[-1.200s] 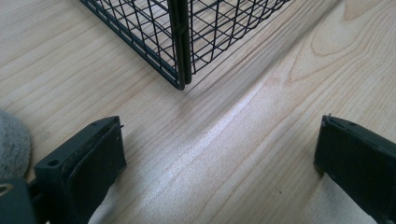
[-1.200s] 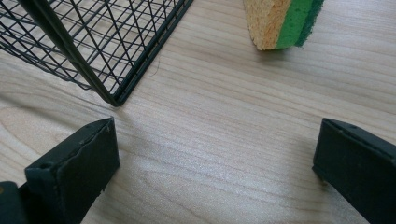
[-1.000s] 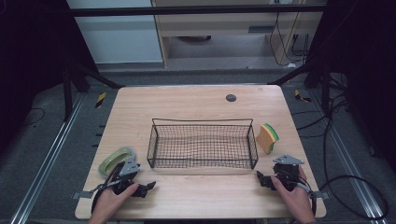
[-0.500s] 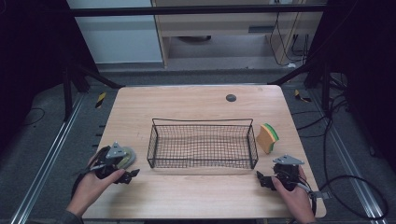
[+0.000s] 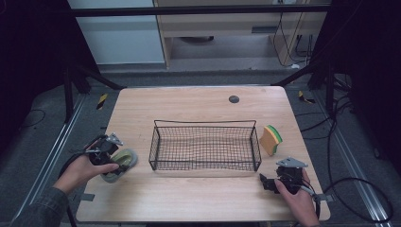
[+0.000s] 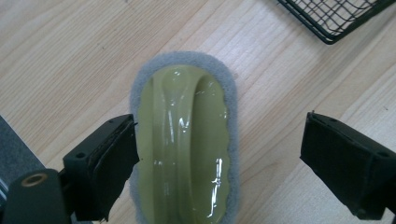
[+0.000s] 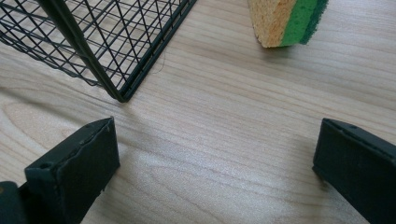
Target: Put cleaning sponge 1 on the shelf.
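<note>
An olive-green scrubber [image 6: 187,144] with a grey pad rim lies flat on the table's left side, also seen as the scrubber [image 5: 122,163] in the high view. My left gripper [image 5: 111,158] hovers right over it, open, jaws spread to either side of it without touching. A black wire basket [image 5: 205,145] stands mid-table; its corner [image 7: 116,93] shows in the right gripper view. A yellow-and-green sponge [image 5: 270,139] stands on edge to the basket's right, and the sponge [image 7: 285,21] lies ahead of my right gripper [image 5: 270,183], which rests open near the front right edge.
A small dark round disc [image 5: 233,99] lies near the table's far edge. The wooden table [image 5: 198,198] has bare room in front of the basket. Cables trail on the floor at the right.
My left gripper has swung from the front edge up and left over the green scrubber, which now sits between its open jaws. The right gripper has stayed put.
</note>
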